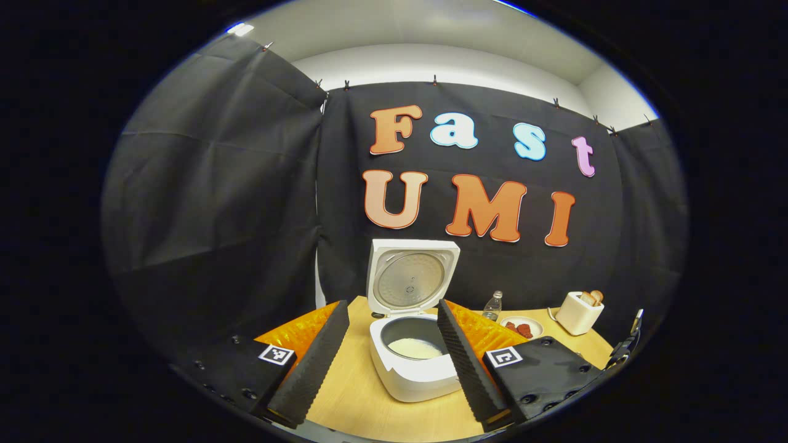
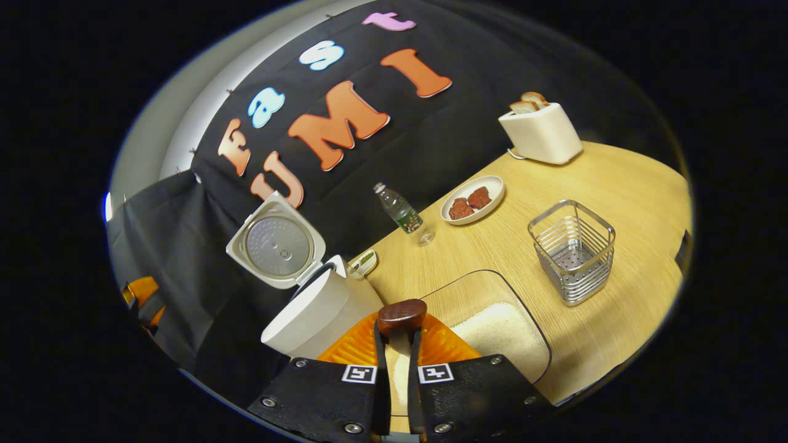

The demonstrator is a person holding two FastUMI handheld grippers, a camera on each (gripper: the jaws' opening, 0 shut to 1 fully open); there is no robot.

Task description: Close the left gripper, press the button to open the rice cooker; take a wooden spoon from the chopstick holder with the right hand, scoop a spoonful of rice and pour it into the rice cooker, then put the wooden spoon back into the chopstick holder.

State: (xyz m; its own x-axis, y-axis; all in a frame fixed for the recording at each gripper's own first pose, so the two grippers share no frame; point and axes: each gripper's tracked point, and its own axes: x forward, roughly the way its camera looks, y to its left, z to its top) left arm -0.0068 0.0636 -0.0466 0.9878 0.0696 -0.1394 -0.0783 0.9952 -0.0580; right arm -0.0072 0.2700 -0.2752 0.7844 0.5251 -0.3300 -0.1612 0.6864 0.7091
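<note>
The white rice cooker [image 1: 415,375] stands open on the wooden table, lid [image 1: 411,277] upright and white rice in its pot [image 1: 415,347]. My left gripper [image 1: 392,306] is open, hovering just in front of the cooker with a finger on either side of it. My right gripper [image 2: 398,335] is shut on the wooden spoon's handle; the dark spoon head [image 2: 402,315] sticks out past the fingertips, above the clear rice tray [image 2: 492,332]. The cooker [image 2: 311,314] sits to the left of the spoon. The metal chopstick holder [image 2: 572,249] stands apart to the right, with nothing in it.
A water bottle [image 2: 403,212], a plate of red pieces [image 2: 473,200] and a white toaster with bread [image 2: 542,132] line the back of the table. A small green and white object [image 2: 363,263] lies beside the cooker. Black cloth walls close the booth behind.
</note>
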